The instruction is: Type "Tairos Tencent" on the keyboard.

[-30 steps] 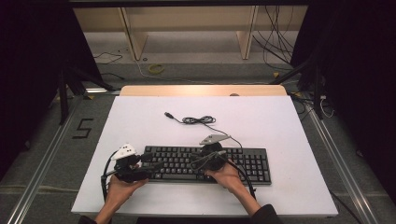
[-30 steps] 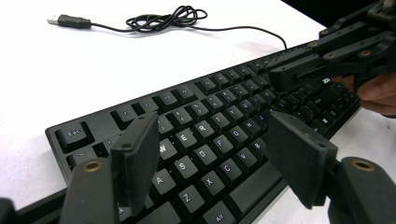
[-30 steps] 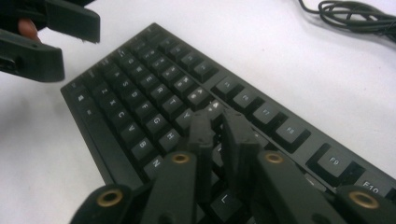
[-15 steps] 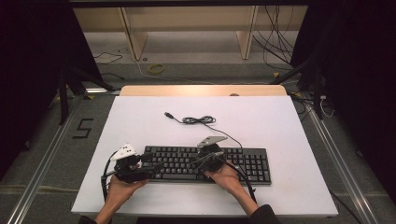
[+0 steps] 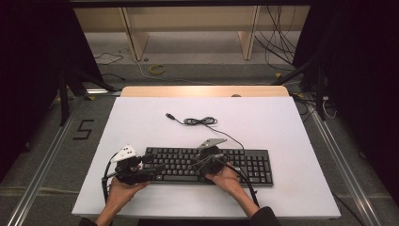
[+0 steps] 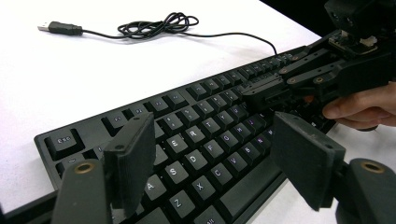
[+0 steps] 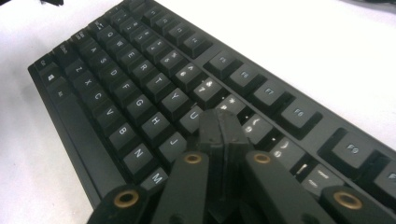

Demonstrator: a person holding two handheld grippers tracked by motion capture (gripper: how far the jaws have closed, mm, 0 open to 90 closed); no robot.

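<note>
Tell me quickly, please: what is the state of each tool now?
Left tool: open, jaws wide apart above the keyboard, holding nothing.
Right tool: closed, empty, tip down on the keys.

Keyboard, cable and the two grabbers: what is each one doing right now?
keyboard: flat on the table, front edge toward the person.
cable: loosely bunched behind the keyboard, plug lying free.
left gripper: open over the left-end keys, gripping nothing.
right gripper: shut, tip at the middle keys.

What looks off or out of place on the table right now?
Nothing stands out. The keyboard lies flat and square on the table, keys all in place where visible, and its cable sits loosely coiled behind it, unplugged.
</note>
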